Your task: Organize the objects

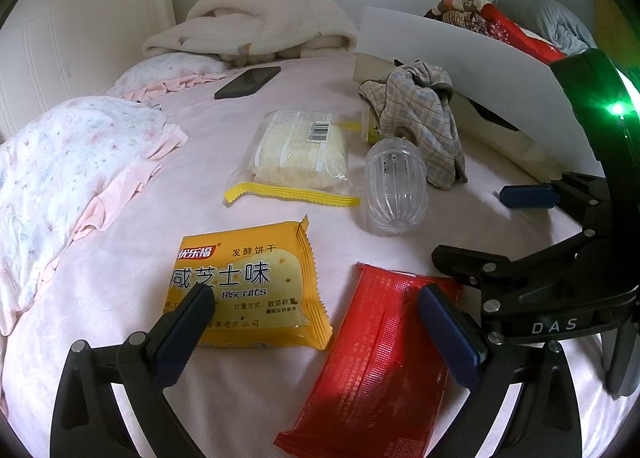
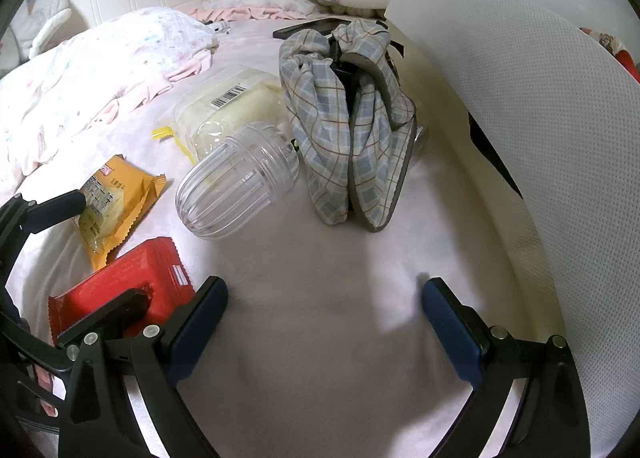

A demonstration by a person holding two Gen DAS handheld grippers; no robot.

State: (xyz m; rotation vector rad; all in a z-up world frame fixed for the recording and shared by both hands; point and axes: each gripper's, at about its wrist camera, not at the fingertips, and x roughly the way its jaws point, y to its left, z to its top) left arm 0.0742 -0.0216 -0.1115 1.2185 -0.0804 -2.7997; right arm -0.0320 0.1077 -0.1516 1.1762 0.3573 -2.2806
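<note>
On the pink bedsheet lie a yellow biscuit packet [image 1: 244, 286], a red snack packet [image 1: 372, 362], a clear bag of pale cakes [image 1: 300, 153] and a ribbed clear plastic jar [image 1: 394, 185] on its side. A bunched plaid cloth [image 1: 424, 113] lies beyond the jar. My left gripper [image 1: 316, 298] hovers open over the gap between the yellow and red packets. My right gripper [image 2: 324, 298] hangs open above bare sheet, short of the plaid cloth [image 2: 348, 121] and right of the jar [image 2: 240, 185]. The right view also shows the red packet [image 2: 132, 282] and yellow packet [image 2: 116, 201].
A white fabric bin [image 2: 520, 105] with its flap raised stands at the right. Floral pillows [image 1: 68, 177], a folded cream blanket [image 1: 260, 21] and a black phone [image 1: 248, 81] lie toward the headboard. Red and grey bedding [image 1: 520, 29] is piled behind the bin.
</note>
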